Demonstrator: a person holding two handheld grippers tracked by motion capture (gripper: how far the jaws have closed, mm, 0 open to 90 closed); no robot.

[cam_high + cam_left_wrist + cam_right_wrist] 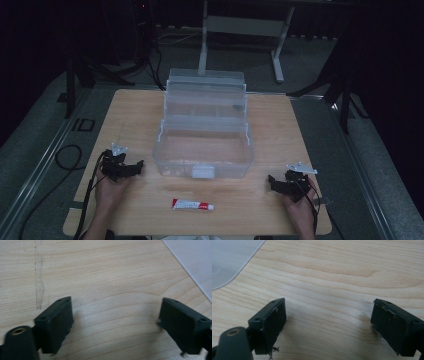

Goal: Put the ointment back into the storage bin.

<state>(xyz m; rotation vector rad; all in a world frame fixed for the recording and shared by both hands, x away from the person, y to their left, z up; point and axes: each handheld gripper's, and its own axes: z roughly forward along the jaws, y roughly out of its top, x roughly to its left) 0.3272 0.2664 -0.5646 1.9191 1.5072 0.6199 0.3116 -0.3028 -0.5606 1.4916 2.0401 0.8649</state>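
A clear plastic storage box (202, 150) stands open in the middle of the wooden table (135, 115), its tiered trays and lid folded back behind it. A red and white tube (193, 205) lies flat on the table in front of the box. My left gripper (131, 168) rests on the table left of the box, held by a hand, jaws wide apart with bare wood between them (116, 320). My right gripper (274, 184) rests right of the box, also open over bare wood (328, 320). The box's pale corner (195, 257) (229, 260) shows in both gripper views.
Cables trail from both grippers off the table's front corners. Beyond the far edge stand a white desk frame (240, 30) and black tripod legs (345, 95) on grey floor. Bare wood lies on both sides of the box.
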